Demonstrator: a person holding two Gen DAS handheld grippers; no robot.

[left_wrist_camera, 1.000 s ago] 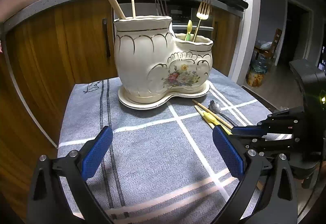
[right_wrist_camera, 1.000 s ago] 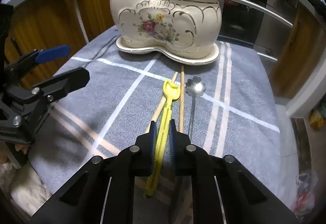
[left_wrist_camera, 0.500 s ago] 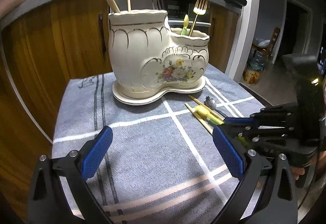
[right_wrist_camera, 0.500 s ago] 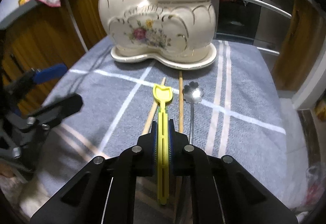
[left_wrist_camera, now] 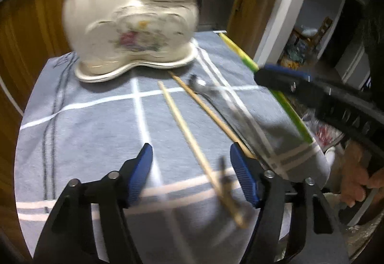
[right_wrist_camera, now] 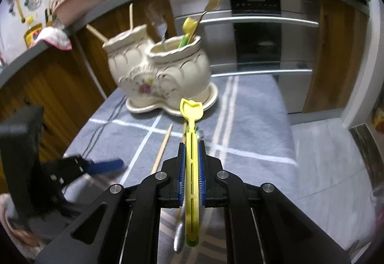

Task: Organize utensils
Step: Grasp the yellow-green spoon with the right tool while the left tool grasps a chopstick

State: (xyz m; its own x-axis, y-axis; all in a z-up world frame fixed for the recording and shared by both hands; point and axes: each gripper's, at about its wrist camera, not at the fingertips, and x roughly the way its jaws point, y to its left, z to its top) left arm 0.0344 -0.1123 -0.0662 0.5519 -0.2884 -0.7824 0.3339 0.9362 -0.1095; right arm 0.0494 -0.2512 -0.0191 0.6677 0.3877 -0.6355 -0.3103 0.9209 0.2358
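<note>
A cream ceramic holder (left_wrist_camera: 129,24) (right_wrist_camera: 158,67) with two pockets stands at the back of the grey cloth and holds chopsticks, forks and a yellow-green utensil. My right gripper (right_wrist_camera: 192,146) (left_wrist_camera: 280,74) is shut on a yellow plastic spoon (right_wrist_camera: 191,108) (left_wrist_camera: 242,55), held above the cloth and pointing at the holder. My left gripper (left_wrist_camera: 191,156) hangs low over the cloth with its jaws closing. One of two wooden chopsticks (left_wrist_camera: 182,124) lies between its blue pads, which do not touch it. The other chopstick (left_wrist_camera: 206,105) and a metal spoon (left_wrist_camera: 199,82) lie just to the right.
The grey checked cloth (left_wrist_camera: 84,132) covers a small table that drops off at the right edge. Wooden cabinets (right_wrist_camera: 48,86) and an oven (right_wrist_camera: 259,43) stand behind, under a counter with pans. A person's hand (left_wrist_camera: 355,180) is at lower right.
My left gripper has moved over the chopsticks and its jaws have narrowed. My right gripper has lifted the yellow spoon off the cloth.
</note>
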